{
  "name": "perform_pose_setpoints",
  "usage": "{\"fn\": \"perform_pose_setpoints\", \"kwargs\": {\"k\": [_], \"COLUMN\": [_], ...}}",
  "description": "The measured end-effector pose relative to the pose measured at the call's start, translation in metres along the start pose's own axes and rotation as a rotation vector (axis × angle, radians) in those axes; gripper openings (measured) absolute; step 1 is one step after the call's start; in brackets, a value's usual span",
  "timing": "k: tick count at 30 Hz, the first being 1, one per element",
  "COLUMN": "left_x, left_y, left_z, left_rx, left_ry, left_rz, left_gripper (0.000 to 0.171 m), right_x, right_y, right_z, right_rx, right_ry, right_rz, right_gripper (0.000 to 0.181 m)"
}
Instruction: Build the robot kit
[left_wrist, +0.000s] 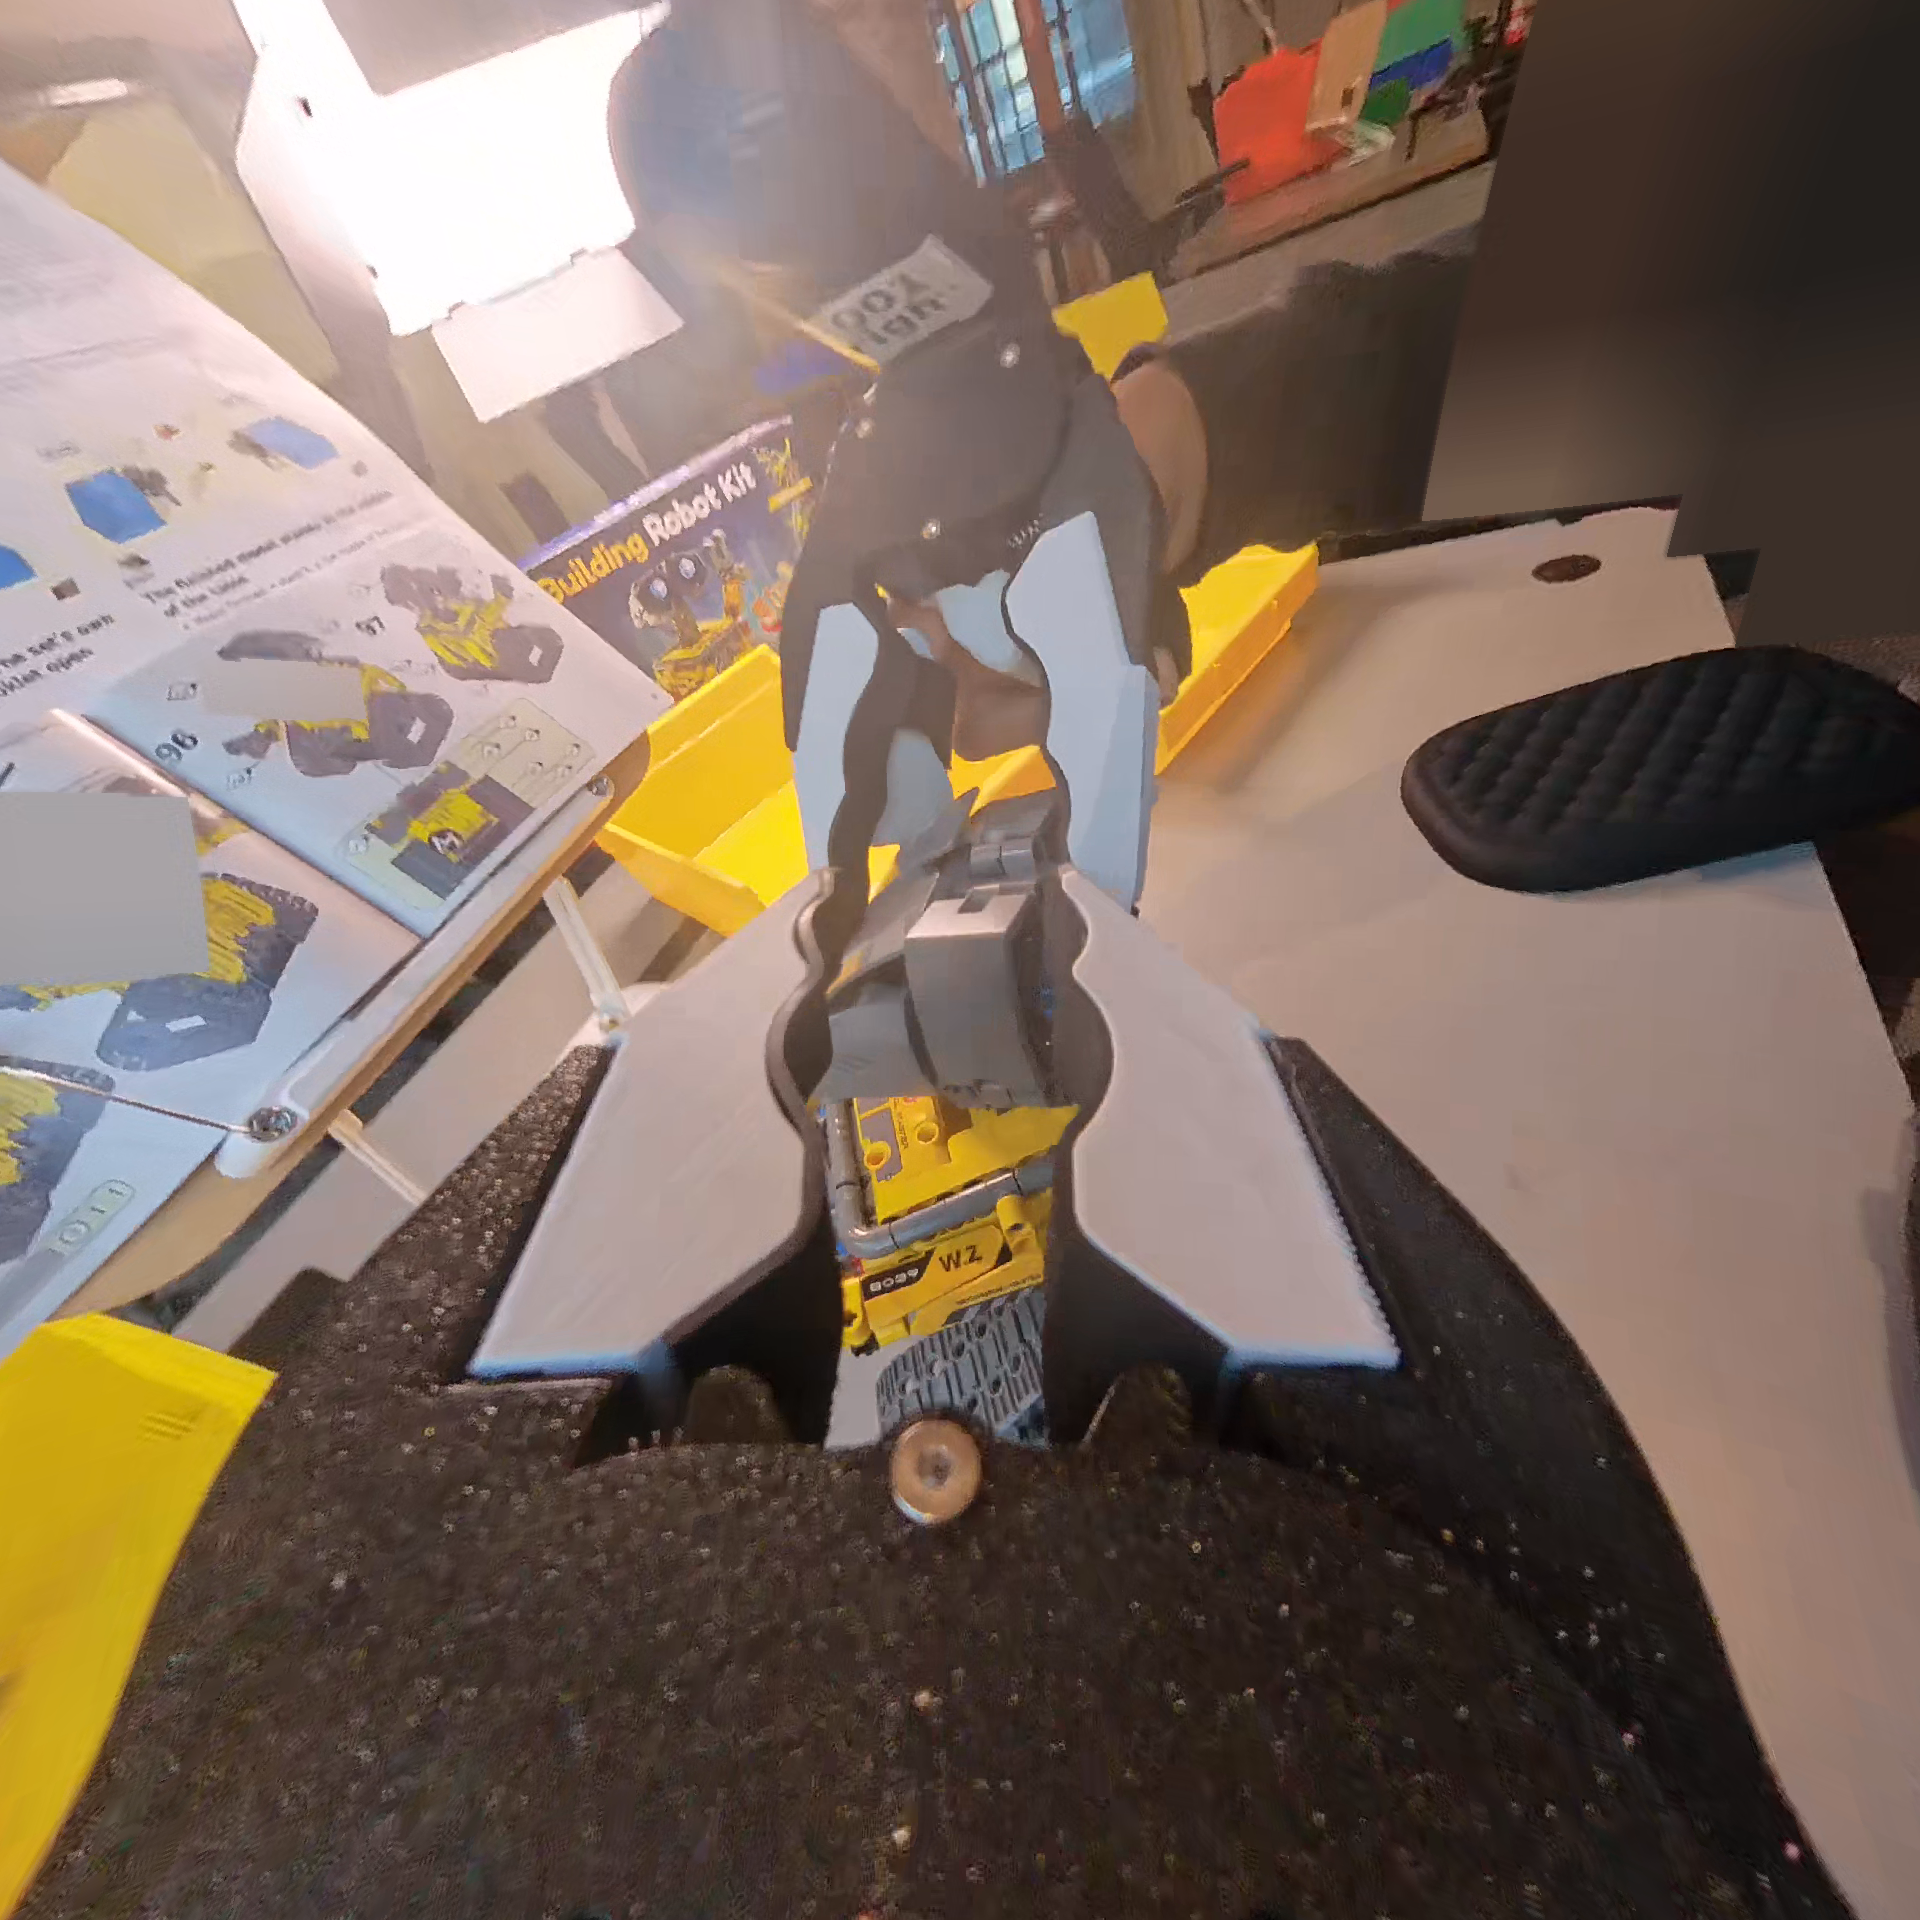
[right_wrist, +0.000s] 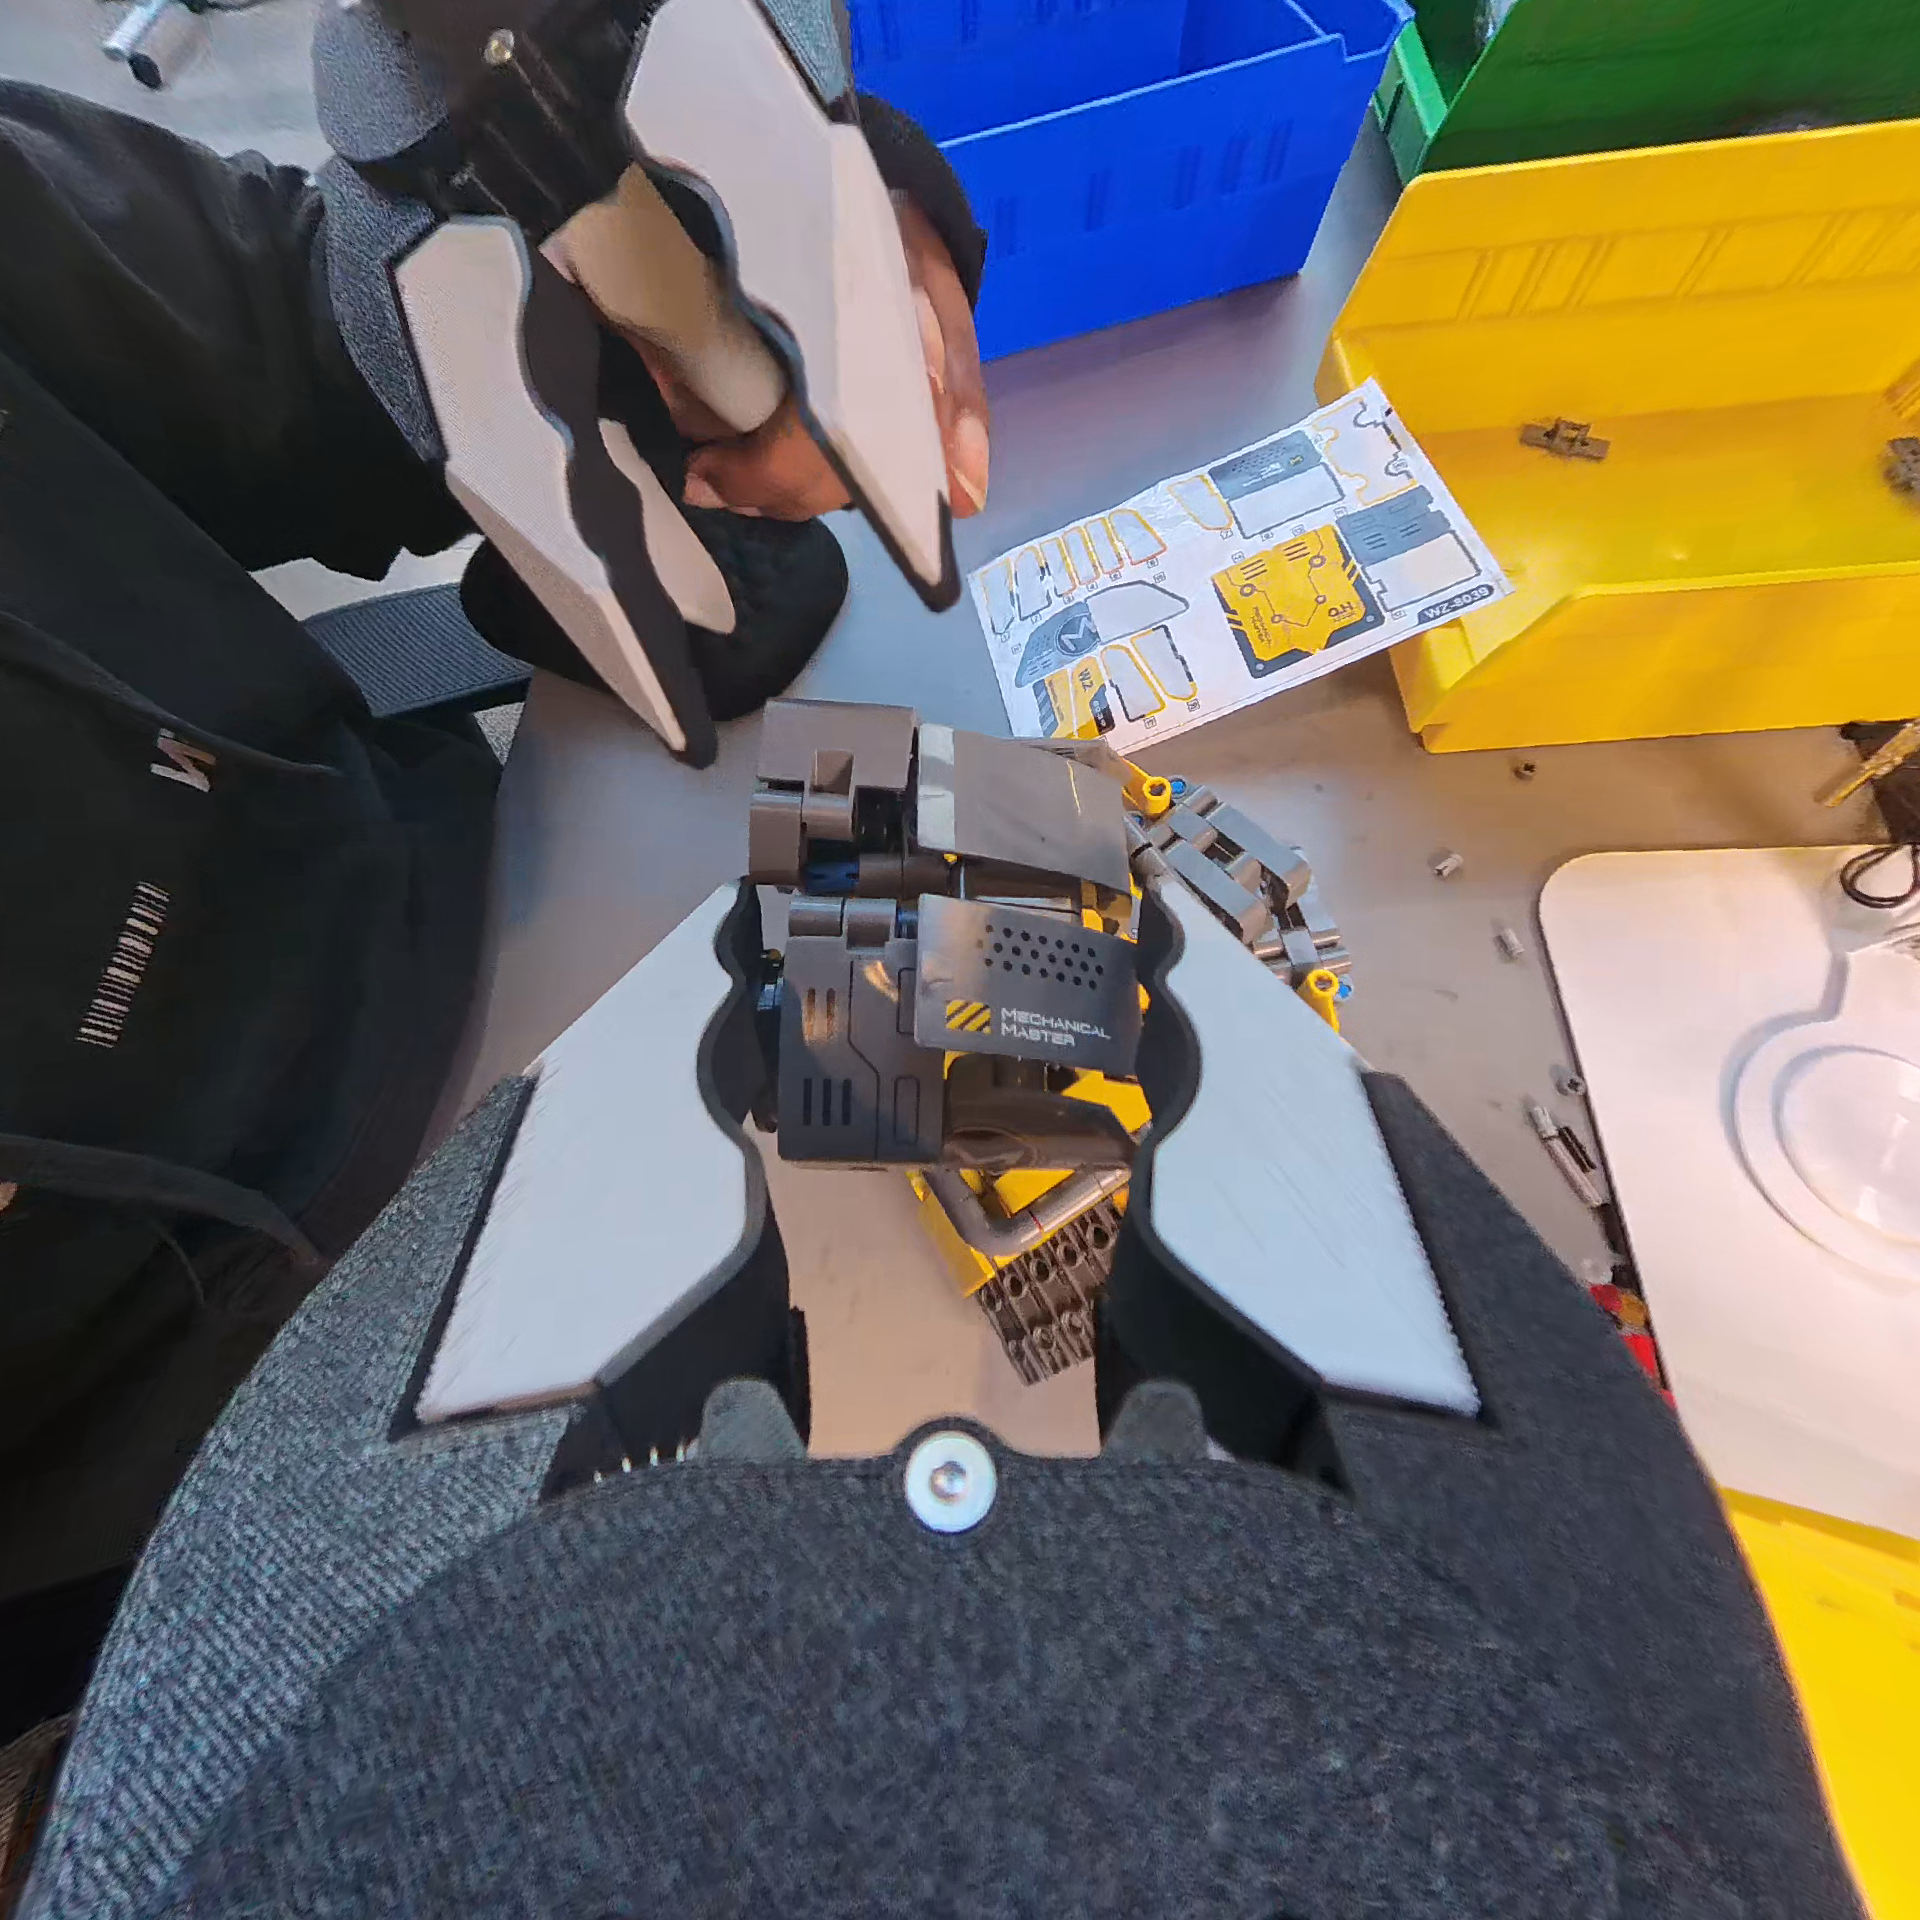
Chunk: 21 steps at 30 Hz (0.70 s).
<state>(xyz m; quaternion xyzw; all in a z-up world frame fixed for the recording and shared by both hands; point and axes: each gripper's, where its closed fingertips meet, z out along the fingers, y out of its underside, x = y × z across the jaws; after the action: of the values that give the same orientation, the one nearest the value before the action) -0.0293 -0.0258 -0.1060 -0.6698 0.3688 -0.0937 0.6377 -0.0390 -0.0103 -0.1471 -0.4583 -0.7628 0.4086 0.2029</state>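
Right gripper (right_wrist: 940, 997) fingers closed around the grey-and-yellow brick model (right_wrist: 966, 1029), held over the grey bench (right_wrist: 623, 831). Left gripper (left_wrist: 940, 997) fingers part open, flanking the model's grey top, contact unclear. Sticker sheet (right_wrist: 1236, 571) beyond, beside the yellow bin (right_wrist: 1662, 312).

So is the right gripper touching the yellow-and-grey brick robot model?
Touching. The right wrist view shows the right gripper with both fingers pressed against opposite sides of the brick robot model, at its dark grey upper block, no gap visible.
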Motion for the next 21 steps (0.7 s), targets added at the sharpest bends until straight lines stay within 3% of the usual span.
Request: {"fn": "perform_pose_setpoints", "kwargs": {"k": [4, 11, 21], "left_x": [0.005, 0.011, 0.008], "left_y": [0.015, 0.007, 0.016], "left_z": [0.014, 0.007, 0.008], "left_rx": [-0.126, -0.134, -0.256], "left_ry": [0.002, 0.049, -0.007], "left_rz": [-0.011, -0.134, 0.003], "left_gripper": [0.039, 0.035, 0.028], "right_x": [0.001, -0.001, 0.000], "right_y": [-0.001, -0.001, 0.000], "right_z": [0.000, 0.000, -0.003], "right_rx": [0.021, 0.063, 0.101], "right_ry": [0.012, 0.063, 0.107], "right_rz": [-0.005, -0.046, -0.130], "right_gripper": [0.072, 0.072, 0.077]}}
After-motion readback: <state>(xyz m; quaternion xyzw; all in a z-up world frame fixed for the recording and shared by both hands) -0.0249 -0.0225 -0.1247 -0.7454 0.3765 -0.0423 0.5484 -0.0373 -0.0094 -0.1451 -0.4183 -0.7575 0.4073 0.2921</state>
